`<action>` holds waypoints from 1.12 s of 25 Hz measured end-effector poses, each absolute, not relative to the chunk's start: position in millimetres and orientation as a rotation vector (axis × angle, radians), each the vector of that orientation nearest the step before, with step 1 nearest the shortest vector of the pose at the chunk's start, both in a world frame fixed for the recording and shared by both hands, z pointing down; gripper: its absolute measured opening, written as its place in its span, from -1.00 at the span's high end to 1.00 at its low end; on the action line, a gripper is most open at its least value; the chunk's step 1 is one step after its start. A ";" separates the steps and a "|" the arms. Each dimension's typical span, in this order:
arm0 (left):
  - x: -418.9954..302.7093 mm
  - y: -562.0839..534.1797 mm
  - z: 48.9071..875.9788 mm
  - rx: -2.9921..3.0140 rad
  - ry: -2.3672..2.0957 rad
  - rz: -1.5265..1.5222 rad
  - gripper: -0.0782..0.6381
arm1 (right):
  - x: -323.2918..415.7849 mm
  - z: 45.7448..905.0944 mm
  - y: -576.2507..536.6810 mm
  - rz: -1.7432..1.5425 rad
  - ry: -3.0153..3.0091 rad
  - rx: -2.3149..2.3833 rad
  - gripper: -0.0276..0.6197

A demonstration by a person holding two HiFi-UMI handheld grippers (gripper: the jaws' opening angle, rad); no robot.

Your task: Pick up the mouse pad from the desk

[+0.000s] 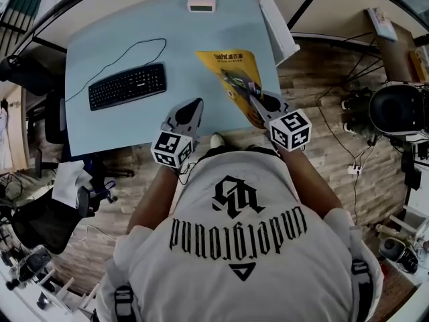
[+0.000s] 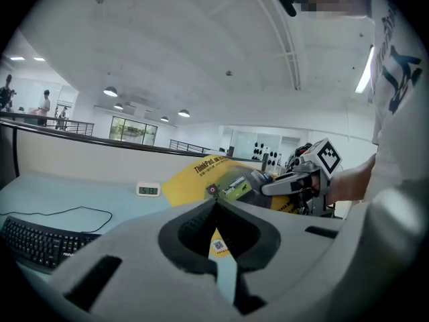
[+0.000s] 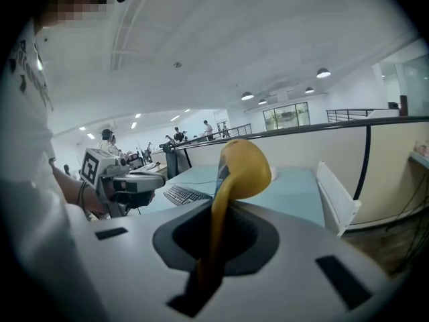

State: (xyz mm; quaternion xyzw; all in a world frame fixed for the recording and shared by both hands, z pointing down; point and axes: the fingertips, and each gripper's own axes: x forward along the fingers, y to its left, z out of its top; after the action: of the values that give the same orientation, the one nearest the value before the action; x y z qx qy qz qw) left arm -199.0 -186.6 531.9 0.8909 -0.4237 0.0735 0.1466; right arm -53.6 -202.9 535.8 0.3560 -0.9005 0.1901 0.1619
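Note:
The mouse pad (image 1: pixel 231 76) is yellow with dark print, and it hangs over the right front part of the light blue desk (image 1: pixel 120 25). My right gripper (image 1: pixel 255 96) is shut on its near edge. In the right gripper view the pad (image 3: pixel 244 170) runs edge-on between the jaws of my right gripper (image 3: pixel 218 206) and curls over at its far end. My left gripper (image 1: pixel 194 104) hovers above the desk's front edge, left of the pad, shut with nothing in it. From the left gripper view the pad (image 2: pixel 198 176) and right gripper (image 2: pixel 268 185) show past the closed tips of my left gripper (image 2: pixel 214 203).
A black keyboard (image 1: pixel 127 86) with its cable lies on the desk's left half. A small digital clock (image 1: pixel 201 5) stands at the back edge. A white panel (image 1: pixel 278 25) leans off the desk's right side. An office chair (image 1: pixel 47 220) and cables crowd the wooden floor.

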 end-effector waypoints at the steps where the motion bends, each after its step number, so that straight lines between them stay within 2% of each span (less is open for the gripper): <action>1: -195.3 -184.3 529.6 2.564 -1.226 0.212 0.76 | -48.5 531.9 -201.3 0.540 -2.578 1.015 0.84; 28: -34.7 -67.3 479.7 2.553 -1.448 0.147 0.76 | 98.9 488.8 -88.6 0.425 -2.794 0.842 0.84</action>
State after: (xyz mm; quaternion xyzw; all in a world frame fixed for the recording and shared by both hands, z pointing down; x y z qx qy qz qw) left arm -34.7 -67.3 479.7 0.8642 -0.4902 0.0498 0.1014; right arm 98.9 -88.6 488.8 0.2844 -0.9430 0.1436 0.0962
